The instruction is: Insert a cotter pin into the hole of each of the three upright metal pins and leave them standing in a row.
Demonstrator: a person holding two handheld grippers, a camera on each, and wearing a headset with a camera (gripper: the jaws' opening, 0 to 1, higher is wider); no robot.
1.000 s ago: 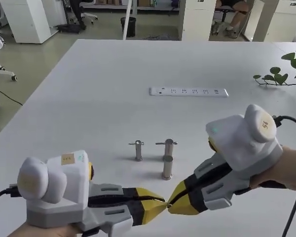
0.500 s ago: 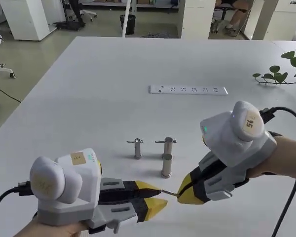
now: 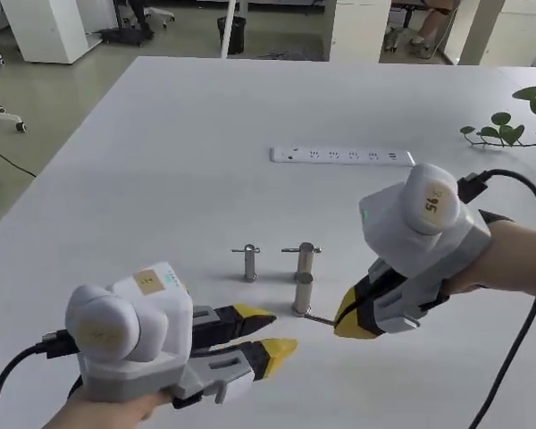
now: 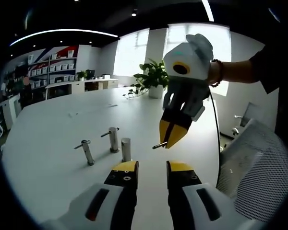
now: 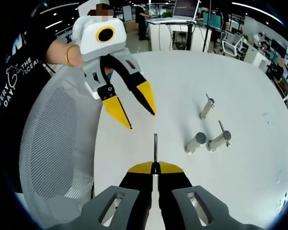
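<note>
Three upright metal pins stand on the white table. The left pin [image 3: 249, 263] and the back pin [image 3: 305, 259] each carry a cotter pin through the top. In front of them, the bare pin [image 3: 302, 293] has none. My right gripper [image 3: 343, 323] is shut on a thin cotter pin [image 3: 319, 318], whose free end points at the bare pin's base from the right. The right gripper view has that cotter pin [image 5: 155, 143] sticking straight out of the shut jaws, with the bare pin [image 5: 196, 142] to its right. My left gripper [image 3: 274, 330] is open and holds nothing, low and left of the pins.
A white power strip [image 3: 341, 156] lies further back on the table [image 3: 161, 161]. A green plant sprig [image 3: 509, 130] reaches in at the far right. A cable [image 3: 527, 357] trails from the right gripper. Office cabinets and chairs stand beyond the far edge.
The two grippers met tip to tip at the cotter pin a second ago. Since then the left gripper has opened and drawn back, and the right gripper has carried the cotter pin toward the bare pin.
</note>
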